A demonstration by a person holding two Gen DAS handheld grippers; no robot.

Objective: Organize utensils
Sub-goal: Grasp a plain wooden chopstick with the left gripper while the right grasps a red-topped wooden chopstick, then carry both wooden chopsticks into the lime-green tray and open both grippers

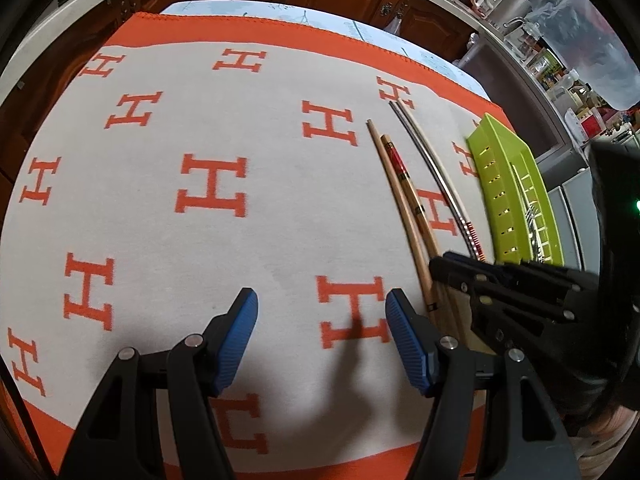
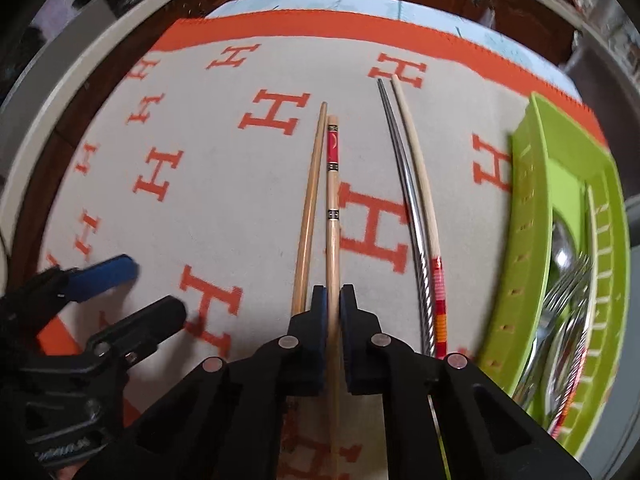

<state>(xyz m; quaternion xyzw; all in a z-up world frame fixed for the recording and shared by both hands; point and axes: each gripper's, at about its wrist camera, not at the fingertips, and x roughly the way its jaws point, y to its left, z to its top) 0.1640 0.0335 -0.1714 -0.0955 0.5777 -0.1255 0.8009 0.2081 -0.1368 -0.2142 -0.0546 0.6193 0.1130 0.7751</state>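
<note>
right hand-held gripper (image 2: 333, 300) pinching red-banded chopstick (image 2: 332, 184), long axis straight ahead | left hand-held gripper (image 1: 321, 312) spread, idle | green tray (image 2: 532, 216) at right worktop edge

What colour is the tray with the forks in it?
Bright lime green. The tray shows best in the right wrist view, with forks lying inside.
</note>
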